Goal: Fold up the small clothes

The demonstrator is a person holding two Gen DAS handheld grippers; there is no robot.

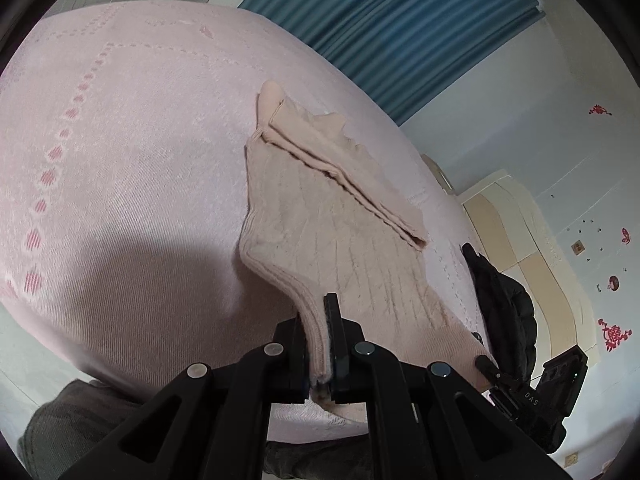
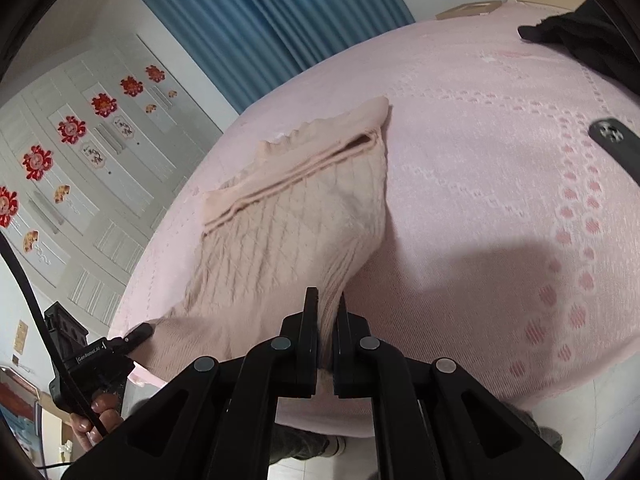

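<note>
A beige knit sweater (image 1: 328, 232) (image 2: 288, 224) lies on the pink bedspread (image 1: 132, 168) (image 2: 480, 184), its sleeves folded across the far part (image 1: 360, 184) (image 2: 296, 176). My left gripper (image 1: 318, 312) is shut on the sweater's near hem corner, which is raised off the bed. My right gripper (image 2: 327, 300) is shut on the other near hem corner, also lifted. Each gripper shows in the other's view, the right gripper (image 1: 486, 362) and the left gripper (image 2: 140, 332), both pinching the hem edge. The hem sags between them.
A black jacket (image 1: 504, 300) (image 2: 580, 36) lies on the bed beyond the sweater's right side. A flat black object (image 2: 616, 140) rests near the bed's right edge. A blue curtain (image 1: 400, 32) and white wardrobe doors (image 2: 80, 168) stand behind. A person's hand (image 2: 100, 412) holds the left gripper.
</note>
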